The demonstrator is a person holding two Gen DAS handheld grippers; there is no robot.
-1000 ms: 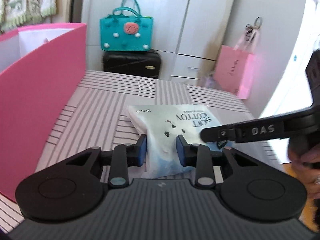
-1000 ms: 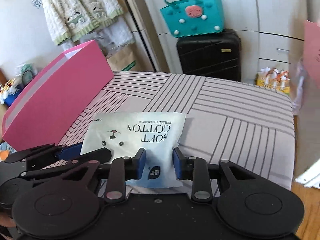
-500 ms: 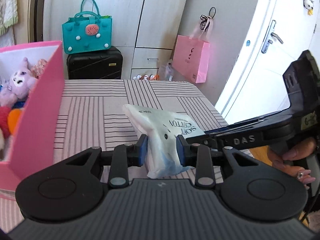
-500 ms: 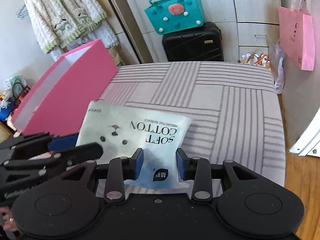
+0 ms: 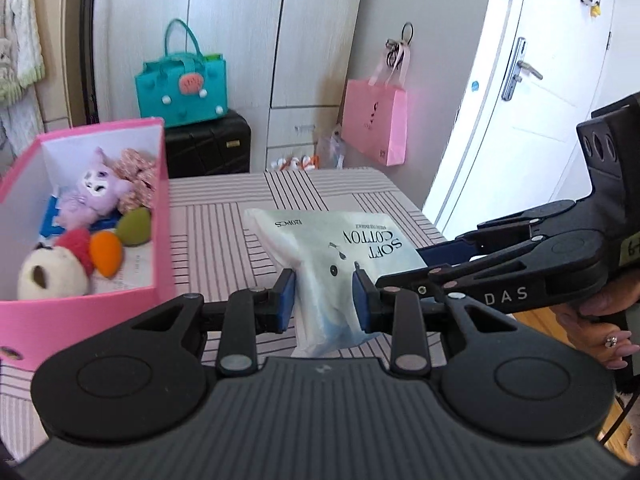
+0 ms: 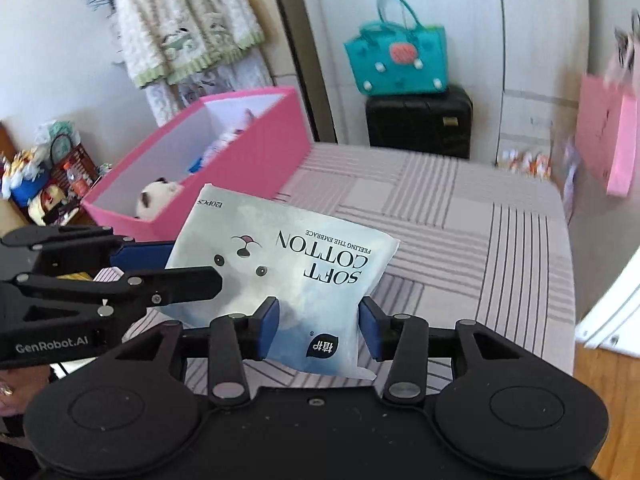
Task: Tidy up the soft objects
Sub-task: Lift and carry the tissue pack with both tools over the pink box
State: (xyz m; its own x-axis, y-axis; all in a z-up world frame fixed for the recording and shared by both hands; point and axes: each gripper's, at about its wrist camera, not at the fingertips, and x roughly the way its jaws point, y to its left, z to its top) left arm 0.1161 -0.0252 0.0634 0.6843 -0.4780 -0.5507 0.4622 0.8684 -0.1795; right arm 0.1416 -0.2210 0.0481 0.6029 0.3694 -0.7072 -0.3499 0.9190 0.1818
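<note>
Left tongs [image 5: 323, 294] clamp the near edge of the Soft Cotton pack [image 6: 296, 280], held above the striped bench [image 6: 500, 240]. Right tongs [image 6: 319, 330] are opening around it, their blue pads appearing slightly clear. Pink box [image 5: 156, 240] with plush toys [image 5: 96, 194] stands left.

- A teal handbag [image 5: 182, 88] is sitting on a black suitcase [image 5: 208, 146], far ahead of the gripper.
- A pink paper bag [image 5: 374, 122] is hanging ahead-right.
- A knitted cardigan [image 6: 180, 20] is hanging ahead-left.
</note>
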